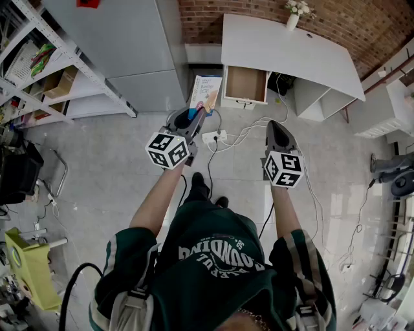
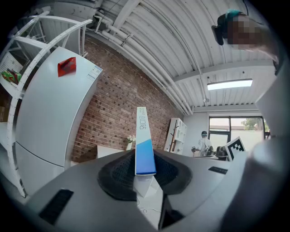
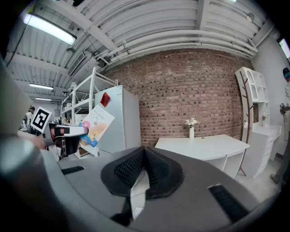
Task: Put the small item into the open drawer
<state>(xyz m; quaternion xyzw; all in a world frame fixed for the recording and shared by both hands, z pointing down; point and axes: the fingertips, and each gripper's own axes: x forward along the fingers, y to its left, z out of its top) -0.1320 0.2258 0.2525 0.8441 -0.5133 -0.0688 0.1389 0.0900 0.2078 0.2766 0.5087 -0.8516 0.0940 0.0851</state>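
My left gripper [image 1: 196,115] is shut on a thin flat box [image 1: 207,92], white and blue with a picture on its face. In the left gripper view the box [image 2: 144,144] stands edge-on between the pads, pointing up and away from me. It is held in the air over the floor, just short of the open wooden drawer [image 1: 246,84] under the white desk [image 1: 291,52]. My right gripper [image 1: 277,129] hangs to the right at about the same height, shut with nothing in it [image 3: 144,156]. The right gripper view shows the box [image 3: 96,127] at its left.
A tall white cabinet [image 1: 129,52] stands left of the drawer, with a metal shelving rack [image 1: 45,71] beyond it. A power strip and cables [image 1: 217,136] lie on the floor below the grippers. A vase of flowers [image 1: 294,16] stands on the desk. A yellow stool [image 1: 29,268] is at the lower left.
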